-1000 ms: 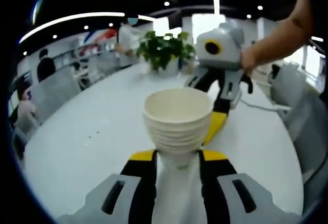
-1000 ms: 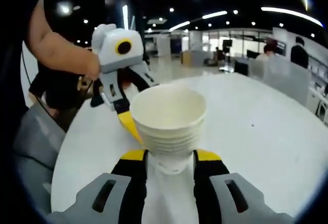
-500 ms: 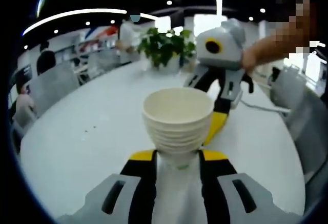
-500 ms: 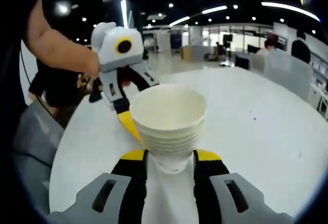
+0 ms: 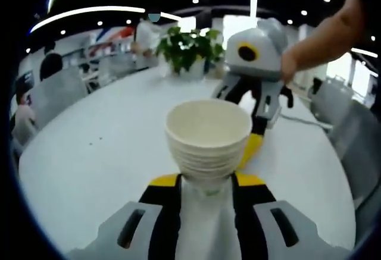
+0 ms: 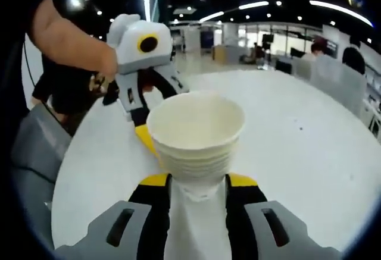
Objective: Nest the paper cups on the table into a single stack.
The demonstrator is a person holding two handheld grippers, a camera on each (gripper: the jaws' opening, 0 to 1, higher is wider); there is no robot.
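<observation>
Both views show one nested stack of paper cups [image 5: 207,138], held just above centre of the frame, between the yellow-tipped jaws at the bottom. The left gripper [image 5: 205,179] is clamped on the lower part of the stack; the right gripper [image 6: 198,179] is clamped on the same stack [image 6: 195,132] from the opposite side. Each gripper appears in the other's view: the right one in the upper right of the left gripper view, the left one in the upper left of the right gripper view.

Risks, as judged:
- Two grippers squeezing thin paper walls could crush or ovalise the lower cups — excess jaw pressure would be the cause.
- If the two hands pull apart or twist unevenly, the stack could separate or tilt.
- Releasing both at once above the white table [image 5: 89,153] could topple the stack.

Containers: the top cup is open upward and looks empty inside. Ribbed rims below it indicate several cups nested; the exact count cannot be told. No loose cups are seen on the visible table surface.
</observation>
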